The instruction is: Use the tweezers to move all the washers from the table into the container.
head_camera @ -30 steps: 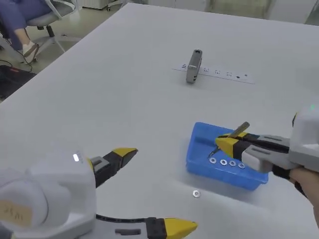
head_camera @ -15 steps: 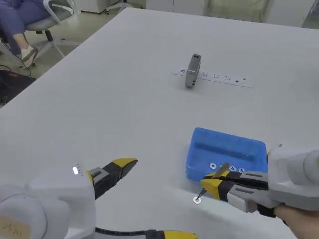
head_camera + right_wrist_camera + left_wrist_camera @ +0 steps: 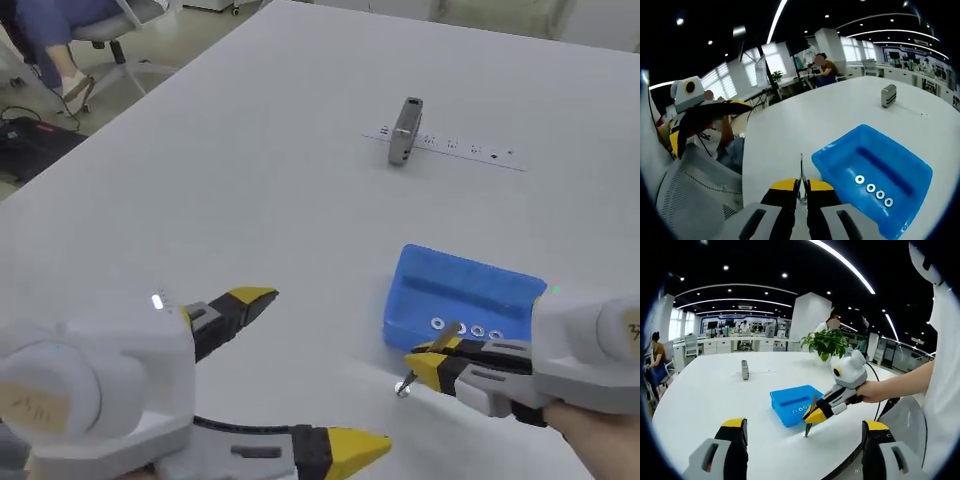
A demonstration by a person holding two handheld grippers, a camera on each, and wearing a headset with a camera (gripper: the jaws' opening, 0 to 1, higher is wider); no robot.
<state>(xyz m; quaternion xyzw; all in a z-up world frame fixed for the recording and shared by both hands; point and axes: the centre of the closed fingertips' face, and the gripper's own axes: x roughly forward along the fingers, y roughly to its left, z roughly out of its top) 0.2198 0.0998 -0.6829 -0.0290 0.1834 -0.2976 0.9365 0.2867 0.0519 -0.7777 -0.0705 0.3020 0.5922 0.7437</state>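
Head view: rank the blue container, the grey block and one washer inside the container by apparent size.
1. blue container, largest.
2. grey block, smaller, though it lies farther from the camera, which shrinks it.
3. washer in the container, smallest by far.

The container [image 3: 470, 285] is a shallow blue rectangular tray lying flat on the white desk [image 3: 250, 180], at the lower right of the head view. Four small silver washers [image 3: 467, 329] lie flat in a close row along its near inner edge. The tweezers [image 3: 432, 352], slim and metallic, are pinched in the closed right claw [image 3: 422, 366] just below and left of the tray, slanting down to the desk. A loose washer [image 3: 402, 390] lies at their tip; whether it is gripped is unclear.
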